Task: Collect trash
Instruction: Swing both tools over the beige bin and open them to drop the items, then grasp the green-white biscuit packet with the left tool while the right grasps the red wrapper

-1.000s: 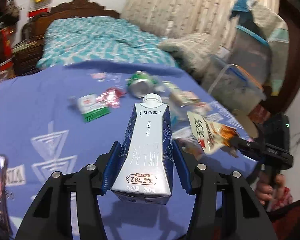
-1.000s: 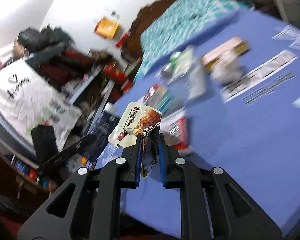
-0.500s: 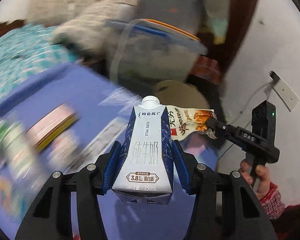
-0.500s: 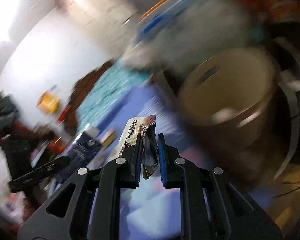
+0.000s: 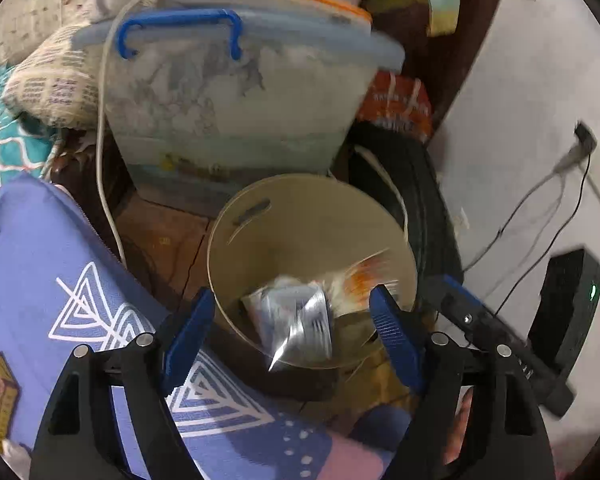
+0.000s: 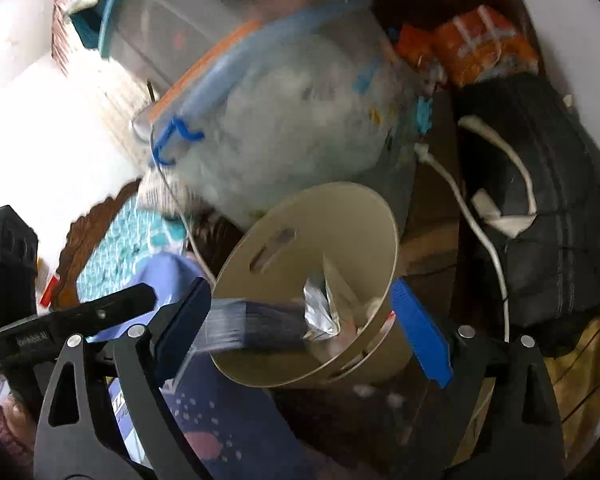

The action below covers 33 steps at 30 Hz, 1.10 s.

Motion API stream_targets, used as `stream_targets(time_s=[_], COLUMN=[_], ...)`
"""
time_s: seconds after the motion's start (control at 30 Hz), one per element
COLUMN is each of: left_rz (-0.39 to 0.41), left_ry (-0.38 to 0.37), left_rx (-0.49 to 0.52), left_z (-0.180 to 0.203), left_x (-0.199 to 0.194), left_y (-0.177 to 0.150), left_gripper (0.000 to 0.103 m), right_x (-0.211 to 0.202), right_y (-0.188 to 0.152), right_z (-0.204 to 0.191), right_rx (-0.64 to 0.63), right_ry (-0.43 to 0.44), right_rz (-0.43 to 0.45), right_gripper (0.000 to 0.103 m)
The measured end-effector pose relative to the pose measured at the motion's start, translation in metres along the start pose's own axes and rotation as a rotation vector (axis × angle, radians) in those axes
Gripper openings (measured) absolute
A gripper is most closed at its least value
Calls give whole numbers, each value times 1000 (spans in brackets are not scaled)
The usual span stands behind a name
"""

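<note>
Blue pads of the left gripper (image 5: 290,334) are standing wide apart and the jaws are opening; nothing is pressing between them. Just past the pads, toward 12 o'clock, the milk carton (image 5: 296,326) is lying blurred inside the beige bin (image 5: 300,208), free of both pads. At about 1 o'clock from it the orange snack wrapper (image 5: 360,284) is showing, also within the bin's rim.

In the right wrist view, the right gripper (image 6: 300,330) is also spreading its jaws, with no thing clamped. The carton (image 6: 256,330) is crossing the bin's near rim (image 6: 308,200) between the pads, apart from them, and the crinkled wrapper (image 6: 332,300) is sitting deeper in the bin toward 12 o'clock.

Outward, the purple cloth (image 5: 40,272) is lying at 9 o'clock of the left gripper. A clear storage box (image 5: 236,112) with a blue handle is standing behind the bin at 12 o'clock.
</note>
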<state>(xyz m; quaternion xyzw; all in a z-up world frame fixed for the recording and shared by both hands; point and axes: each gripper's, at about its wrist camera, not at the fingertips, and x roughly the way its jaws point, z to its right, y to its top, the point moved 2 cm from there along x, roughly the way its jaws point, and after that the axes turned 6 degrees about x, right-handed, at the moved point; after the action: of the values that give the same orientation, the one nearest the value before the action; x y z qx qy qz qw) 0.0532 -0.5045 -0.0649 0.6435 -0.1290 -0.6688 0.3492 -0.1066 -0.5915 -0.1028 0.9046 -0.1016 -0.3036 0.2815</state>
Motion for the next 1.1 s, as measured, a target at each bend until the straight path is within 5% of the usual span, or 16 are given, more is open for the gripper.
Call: stream_targets(time_s=[0.27, 0.4, 0.53, 0.67, 0.77, 0.93, 1.1], left_rz=[148, 195, 201, 187, 182, 177, 139], left_ry=[27, 96, 227, 421, 540, 539, 515], left_rx=[-34, -71, -153, -334, -569, -853, -879], left_z=[-14, -34, -72, -139, -203, -284, -328], left_x=[-101, -165, -226, -292, -341, -372, -355], left_y=[-56, -118, -184, -258, -321, -394, -403], left_gripper=[76, 76, 76, 76, 74, 65, 53], right_x=[-24, -20, -9, -1, 0, 6, 43], right_y=[-8, -28, -60, -113, -163, -249, -329], right_z=[-25, -67, -122, -195, -255, -355, -453], right_rx=[-14, -68, -145, -264, -404, -654, -900], right_ry=[70, 154, 252, 369, 445, 542, 540], right_rz=[31, -54, -169, -313, -420, -608, -811], right_gripper=[68, 55, 54, 55, 56, 56, 56])
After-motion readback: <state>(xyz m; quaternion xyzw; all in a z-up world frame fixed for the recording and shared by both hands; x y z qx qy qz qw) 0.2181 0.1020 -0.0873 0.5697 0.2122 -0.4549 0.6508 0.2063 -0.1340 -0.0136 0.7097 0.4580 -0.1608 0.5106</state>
